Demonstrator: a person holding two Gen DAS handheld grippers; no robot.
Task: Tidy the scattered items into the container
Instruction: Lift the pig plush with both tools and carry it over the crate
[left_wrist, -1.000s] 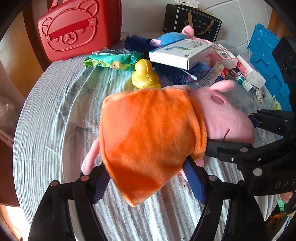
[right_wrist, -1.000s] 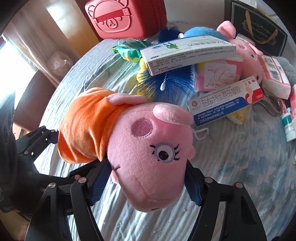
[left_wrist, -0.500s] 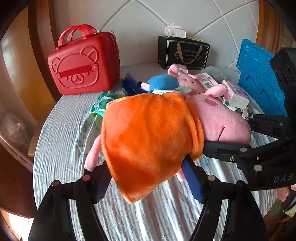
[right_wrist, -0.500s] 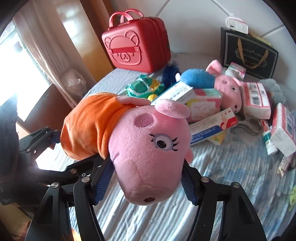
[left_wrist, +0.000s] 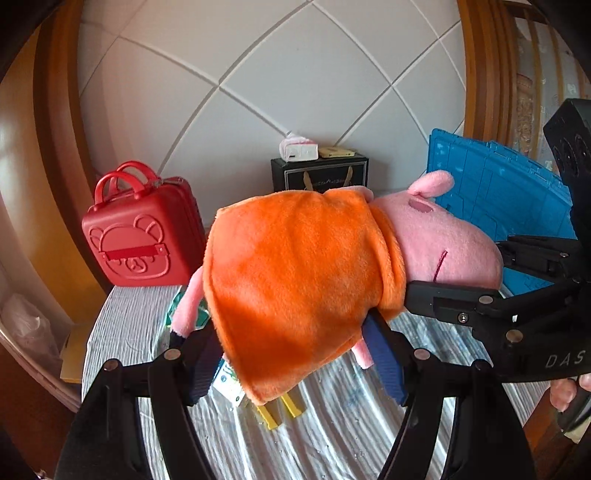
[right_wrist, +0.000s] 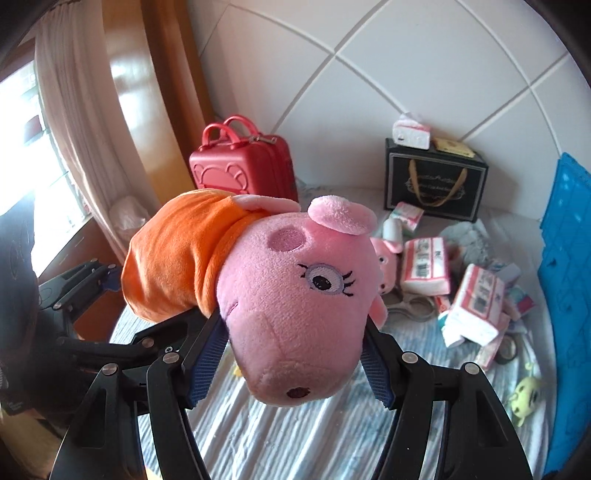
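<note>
A pink plush pig (right_wrist: 295, 310) in an orange dress (left_wrist: 295, 277) hangs well above the bed, held by both grippers. My left gripper (left_wrist: 295, 363) is shut on its orange body. Around the pink head (left_wrist: 447, 247) my right gripper (right_wrist: 291, 363) is shut, and it shows in the left wrist view as a black frame (left_wrist: 517, 317) at the right. The blue crate (left_wrist: 498, 195) stands at the right edge of the bed (right_wrist: 295, 435); its wall (right_wrist: 565, 295) shows in the right wrist view too. The plush hides most of the bed's middle.
A red bear suitcase (left_wrist: 140, 240) and a black gift bag (right_wrist: 434, 182) stand against the padded headboard. Tissue packs (right_wrist: 476, 306), a small pink plush (right_wrist: 386, 266), boxes and a yellow-green figure (right_wrist: 524, 397) lie near the crate. A curtained window (right_wrist: 55, 147) is at the left.
Both grippers have risen together with the plush pig held between them. The bed and its clutter have dropped lower in view, and the headboard now fills the upper part.
</note>
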